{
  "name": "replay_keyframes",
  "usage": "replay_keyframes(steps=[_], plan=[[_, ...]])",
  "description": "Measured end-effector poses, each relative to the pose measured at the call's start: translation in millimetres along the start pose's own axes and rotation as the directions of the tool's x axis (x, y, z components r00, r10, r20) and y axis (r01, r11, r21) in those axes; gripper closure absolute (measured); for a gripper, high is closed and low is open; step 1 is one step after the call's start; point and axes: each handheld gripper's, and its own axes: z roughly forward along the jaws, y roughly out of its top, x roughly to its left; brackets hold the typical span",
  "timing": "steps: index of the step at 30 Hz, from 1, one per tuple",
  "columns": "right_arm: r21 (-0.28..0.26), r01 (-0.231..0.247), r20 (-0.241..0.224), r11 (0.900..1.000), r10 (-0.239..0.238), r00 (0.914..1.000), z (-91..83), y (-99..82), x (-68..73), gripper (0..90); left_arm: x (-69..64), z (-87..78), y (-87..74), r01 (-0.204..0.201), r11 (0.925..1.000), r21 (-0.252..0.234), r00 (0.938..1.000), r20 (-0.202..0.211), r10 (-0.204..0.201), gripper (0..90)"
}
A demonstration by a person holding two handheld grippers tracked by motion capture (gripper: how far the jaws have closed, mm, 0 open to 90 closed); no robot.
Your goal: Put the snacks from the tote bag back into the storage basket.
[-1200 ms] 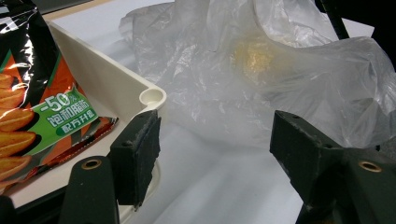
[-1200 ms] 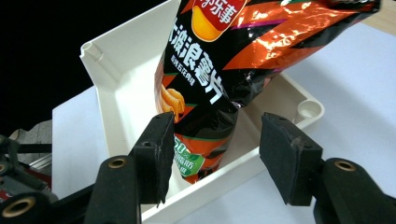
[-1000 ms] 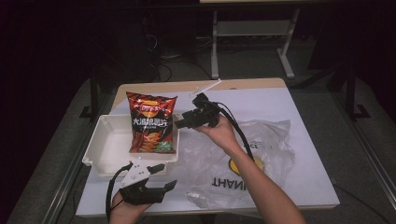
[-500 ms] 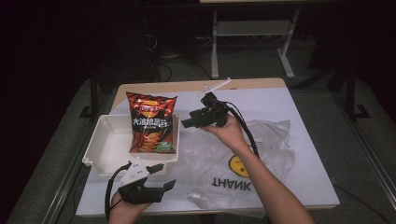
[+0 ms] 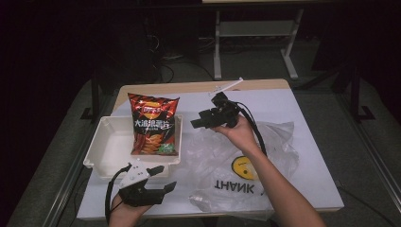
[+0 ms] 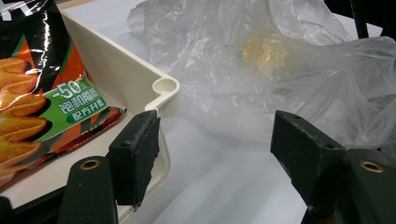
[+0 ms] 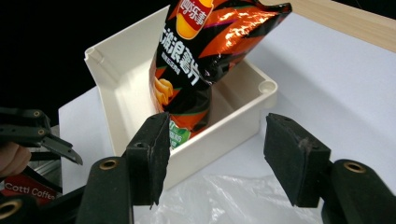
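Right hand-held gripper (image 5: 204, 122) jaws just opening, empty, pulled back from chip bag (image 5: 154, 124) (now propped in white tray (image 5: 109, 150)) | left hand-held gripper (image 5: 160, 178) apart, idle | placement looks done

White table cover (image 5: 302, 101), white straw (image 5: 228, 85) at far edge, metal stand (image 5: 255, 33) behind.

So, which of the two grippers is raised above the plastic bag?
The right gripper, open, above the plastic bag. The left gripper stays low beside the tray.
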Motion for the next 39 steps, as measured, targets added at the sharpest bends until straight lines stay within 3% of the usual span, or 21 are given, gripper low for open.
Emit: replay_keyframes(steps=[25,39], plan=[[-0.015,-0.03,0.036,0.9994,0.031,0.9989,-38.3,-12.4,-12.6,37.3,-1.2,1.1,0.2,-0.018,0.9998,0.0,0.9998,-0.001,0.018,31.6],[-0.029,-0.05,0.058,0.9984,0.051,0.997,-59.5,-24.8,-20.7,34.6,-2.3,3.9,-0.8,-0.006,1.0,0.003,1.0,-0.001,0.006,30.0]])
